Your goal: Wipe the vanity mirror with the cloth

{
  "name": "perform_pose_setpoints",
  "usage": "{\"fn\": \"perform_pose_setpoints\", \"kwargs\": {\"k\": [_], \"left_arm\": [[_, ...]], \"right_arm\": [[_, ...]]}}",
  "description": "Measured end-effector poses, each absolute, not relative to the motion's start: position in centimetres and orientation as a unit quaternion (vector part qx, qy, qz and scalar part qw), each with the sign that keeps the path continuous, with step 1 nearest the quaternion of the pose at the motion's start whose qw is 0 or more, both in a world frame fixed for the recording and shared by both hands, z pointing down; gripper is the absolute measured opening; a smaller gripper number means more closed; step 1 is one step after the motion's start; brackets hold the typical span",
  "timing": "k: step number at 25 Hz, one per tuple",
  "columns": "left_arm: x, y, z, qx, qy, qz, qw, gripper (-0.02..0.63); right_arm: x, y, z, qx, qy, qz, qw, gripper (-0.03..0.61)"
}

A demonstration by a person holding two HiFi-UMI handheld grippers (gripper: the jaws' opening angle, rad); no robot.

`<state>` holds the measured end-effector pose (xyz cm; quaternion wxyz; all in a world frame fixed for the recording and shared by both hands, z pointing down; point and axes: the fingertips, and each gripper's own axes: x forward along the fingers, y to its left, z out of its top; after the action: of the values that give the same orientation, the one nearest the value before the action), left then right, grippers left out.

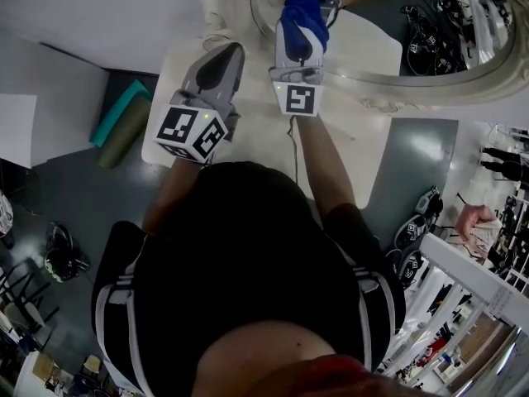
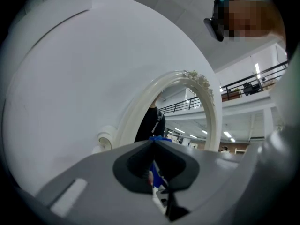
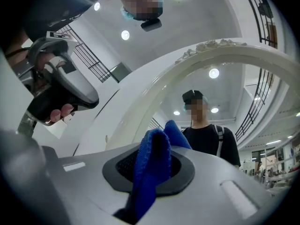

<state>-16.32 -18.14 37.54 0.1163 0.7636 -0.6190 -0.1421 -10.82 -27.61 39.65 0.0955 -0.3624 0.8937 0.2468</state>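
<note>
A person at a white table (image 1: 248, 151) holds 2 hand-held grippers up to an oval vanity mirror (image 1: 413, 52), with the wiping apparently at its start. The right gripper (image 1: 307, 25) has its jaws clamped tight on a folded blue cloth (image 1: 301, 7). A wad of the cloth sticks out past the tips, so that fabric rather than plastic meets the glass.

In the head view the cloth sits at the mirror's lower left edge, just inside the white frame (image 1: 438, 89). Whether it actually touches the glass cannot be settled from these angles.

The left gripper (image 1: 228, 56) hangs beside it over the table, short of the frame and apart from the cloth. Its jaws are drawn together with nothing gripped, only a thin slit showing between them. It looks parked out of the way, leaving the wiping to the right side.

In the right gripper view the glass ahead shows the reflection of a person in a black top, which suggests the cloth is aimed squarely at the mirror. With the cloth at 1 edge, most of the glass probably remains to be covered.
</note>
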Motion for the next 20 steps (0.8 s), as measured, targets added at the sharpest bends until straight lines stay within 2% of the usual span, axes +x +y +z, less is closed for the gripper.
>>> {"fn": "perform_pose_setpoints", "kwargs": {"k": [5, 11, 20], "left_arm": [[-16.6, -18.0, 37.8, 0.757, -0.626, -0.145, 0.117, 0.009], [-17.5, -17.8, 38.2, 0.749, -0.634, -0.148, 0.123, 0.009], [-17.1, -17.7, 38.5, 0.752, -0.630, -0.150, 0.127, 0.009]], "right_arm": [[-13.2, -27.4, 42.8, -0.322, 0.922, 0.206, 0.066, 0.040], [-13.7, -27.5, 43.1, -0.297, 0.939, 0.134, 0.106, 0.044], [-14.7, -27.0, 45.4, -0.250, 0.960, 0.091, 0.089, 0.043]]}}
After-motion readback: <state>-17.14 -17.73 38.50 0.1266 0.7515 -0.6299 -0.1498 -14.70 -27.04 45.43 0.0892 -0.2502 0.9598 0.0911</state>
